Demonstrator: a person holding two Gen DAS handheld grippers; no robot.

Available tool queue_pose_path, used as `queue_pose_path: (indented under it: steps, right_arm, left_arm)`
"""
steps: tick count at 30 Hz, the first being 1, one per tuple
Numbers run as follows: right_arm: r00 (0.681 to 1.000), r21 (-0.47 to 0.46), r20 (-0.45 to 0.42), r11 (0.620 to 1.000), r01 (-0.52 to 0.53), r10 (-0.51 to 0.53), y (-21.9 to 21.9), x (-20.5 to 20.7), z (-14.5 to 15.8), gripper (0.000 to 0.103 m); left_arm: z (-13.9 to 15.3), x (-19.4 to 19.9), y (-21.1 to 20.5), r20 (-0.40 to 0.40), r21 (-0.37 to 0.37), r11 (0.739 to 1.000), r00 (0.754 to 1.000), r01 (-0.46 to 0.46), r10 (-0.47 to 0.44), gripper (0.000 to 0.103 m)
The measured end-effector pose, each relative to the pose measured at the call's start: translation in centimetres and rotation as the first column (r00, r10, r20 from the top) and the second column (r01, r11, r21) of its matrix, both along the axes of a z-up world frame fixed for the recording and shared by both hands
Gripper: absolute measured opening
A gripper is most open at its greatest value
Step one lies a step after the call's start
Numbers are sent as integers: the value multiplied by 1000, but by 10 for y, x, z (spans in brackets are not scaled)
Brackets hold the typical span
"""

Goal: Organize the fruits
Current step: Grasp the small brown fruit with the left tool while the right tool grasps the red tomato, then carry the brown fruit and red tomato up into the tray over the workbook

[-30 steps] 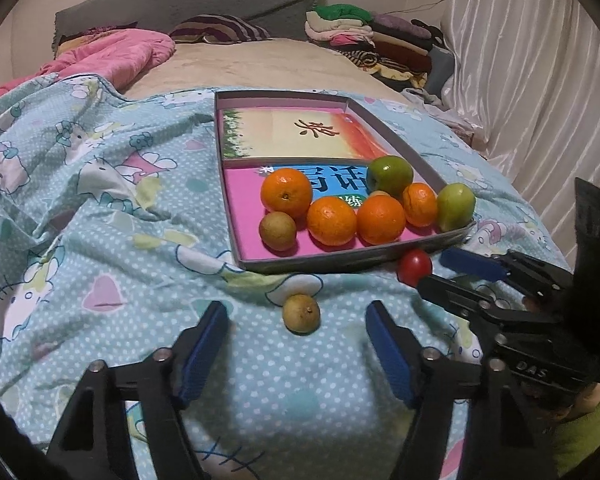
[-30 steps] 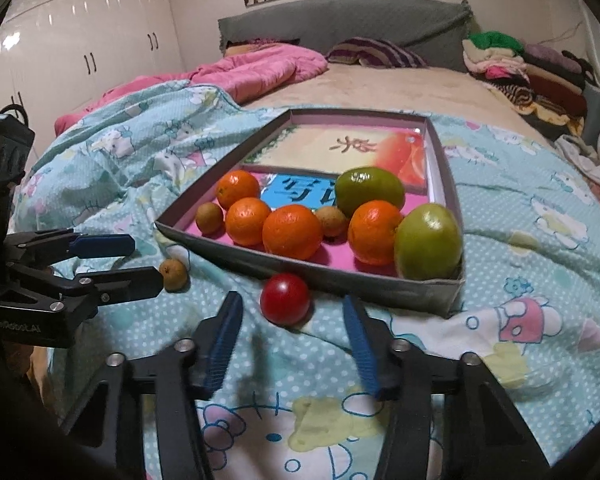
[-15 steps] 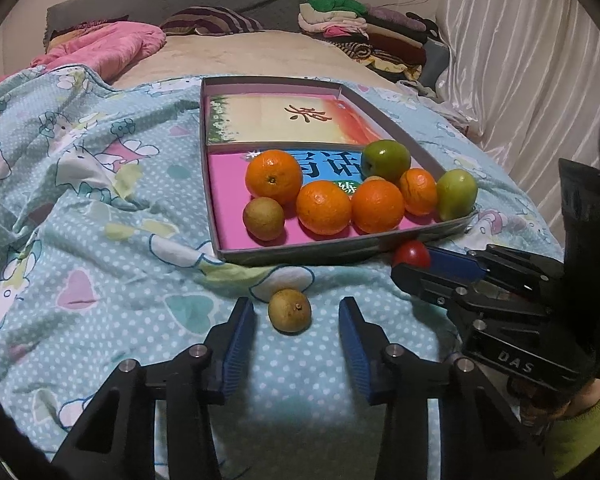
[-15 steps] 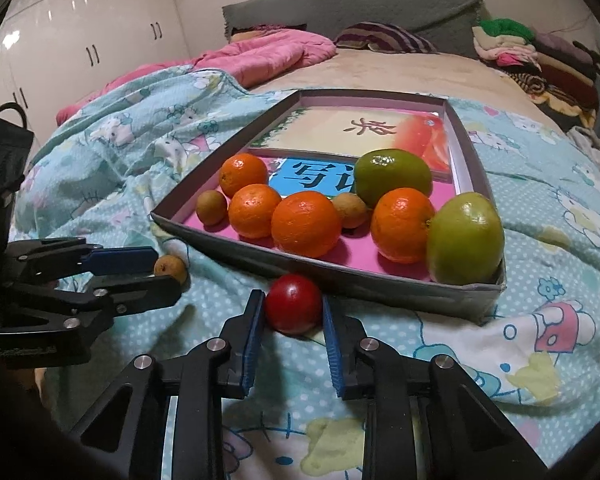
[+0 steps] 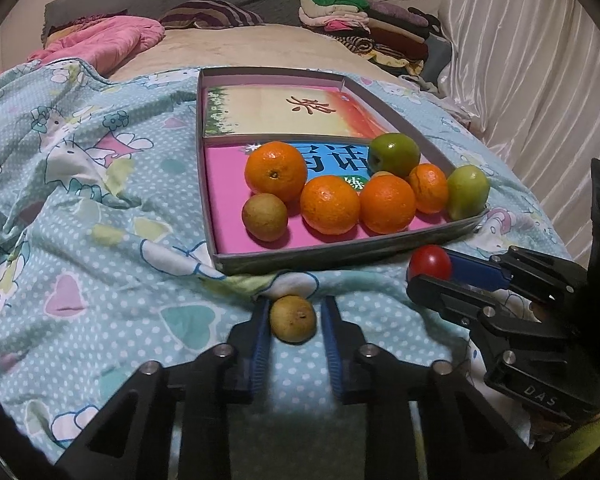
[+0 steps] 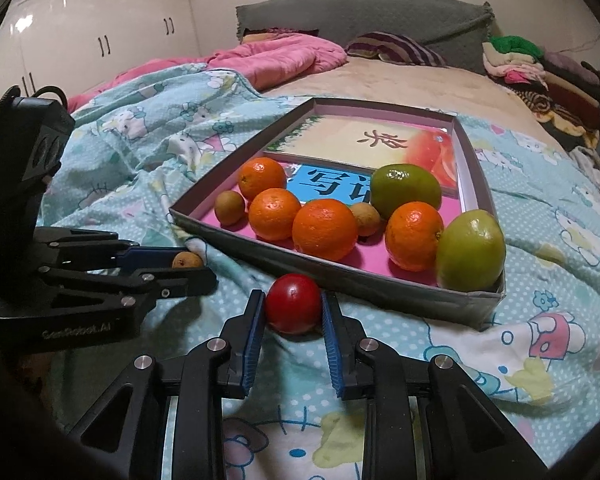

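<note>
Both tools clamped on loose fruit in front of the tray

The left tool (image 5: 293,320) has just closed on the small brown fruit (image 5: 293,319), its stem end facing the camera; the right tool (image 6: 293,304) pinches the round red fruit (image 6: 293,303). Both fruits lie on the bedspread (image 5: 100,240), just before the tray (image 5: 340,254) of oranges (image 5: 329,210).

Tray wall (image 6: 380,284) blocks straight ahead; tray's far half (image 5: 280,108) lies open.

Red fruit (image 6: 293,303), teal quilt (image 5: 100,208) (white dots, cartoon cats).
</note>
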State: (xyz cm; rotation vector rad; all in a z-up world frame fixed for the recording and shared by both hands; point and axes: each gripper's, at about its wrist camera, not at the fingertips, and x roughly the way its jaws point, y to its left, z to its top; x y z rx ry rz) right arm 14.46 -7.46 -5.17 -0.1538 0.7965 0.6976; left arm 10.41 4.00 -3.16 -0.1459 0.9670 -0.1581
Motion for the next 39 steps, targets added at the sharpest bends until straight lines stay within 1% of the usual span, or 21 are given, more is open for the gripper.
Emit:
queue_pose_path:
  steps: [10,18,22,27,33,39]
  right_arm:
    - [1000,28,12,1000,-12,12,-4,-7,9,29]
    - [999,64,51,998,-21,18,-8,-14,26,29]
    - [997,72,73,997,-15,10,-12,-14,34,29]
    - [995,81,101,997,13,-22,-22,-8,46,29]
    - [991,92,122,995,49,-60,-31,4,57,29]
    - [986,89,144,994,69,-81,-33,17,66,29]
  left_arm:
    - [14,-10,0,19,-36,999,999,26,-26,23]
    - [43,-18,7,93,-57,998,996,22,-17,23]
    - [52,-18,14,112,-61,998,994,6,1,23]
    - [64,-12,22,139,-57,998,990,-12,20,23]
    - [79,2,21,163,-56,998,986,-14,23,23]
    - [79,24,14,158,-39,999,987,-6,13,23]
